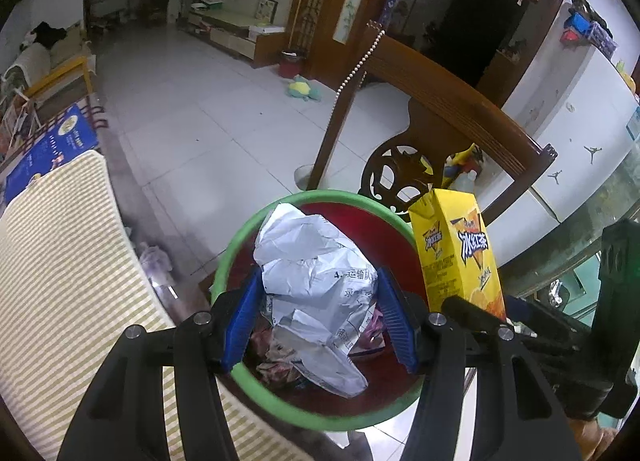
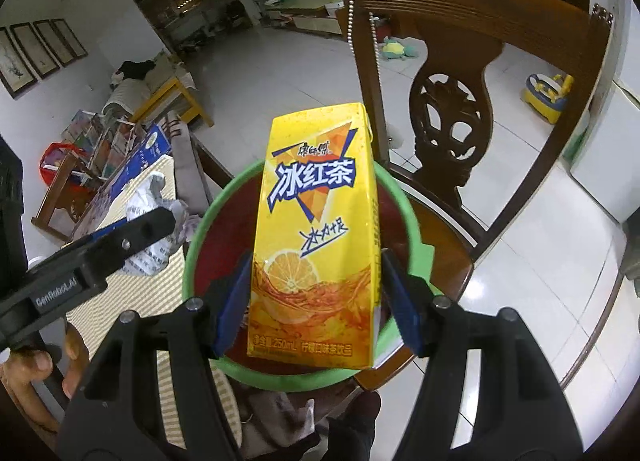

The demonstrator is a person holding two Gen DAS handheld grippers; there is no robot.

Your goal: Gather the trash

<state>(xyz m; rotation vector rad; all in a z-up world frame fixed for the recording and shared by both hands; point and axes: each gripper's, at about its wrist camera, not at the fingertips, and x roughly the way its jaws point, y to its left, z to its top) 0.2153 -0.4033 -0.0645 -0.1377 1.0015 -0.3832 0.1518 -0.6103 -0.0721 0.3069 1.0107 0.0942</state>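
Note:
A bin with a green rim [image 1: 236, 245] and dark red inside stands on a wooden chair; it also shows in the right wrist view [image 2: 200, 229]. My left gripper [image 1: 318, 313] is shut on a crumpled white paper [image 1: 316, 285] and holds it over the bin. My right gripper [image 2: 316, 293] is shut on a yellow iced-tea carton [image 2: 316, 229] and holds it upright over the bin; the carton shows in the left wrist view [image 1: 456, 253] at the bin's right edge. Some wrappers [image 1: 280, 357] lie in the bin's bottom.
A striped yellow-white cloth [image 1: 60, 281] covers the table on the left. The wooden chair back [image 2: 460, 73] rises behind the bin. A white fridge [image 1: 572, 133] stands at the right. A plush toy [image 1: 302, 89] lies on the tiled floor.

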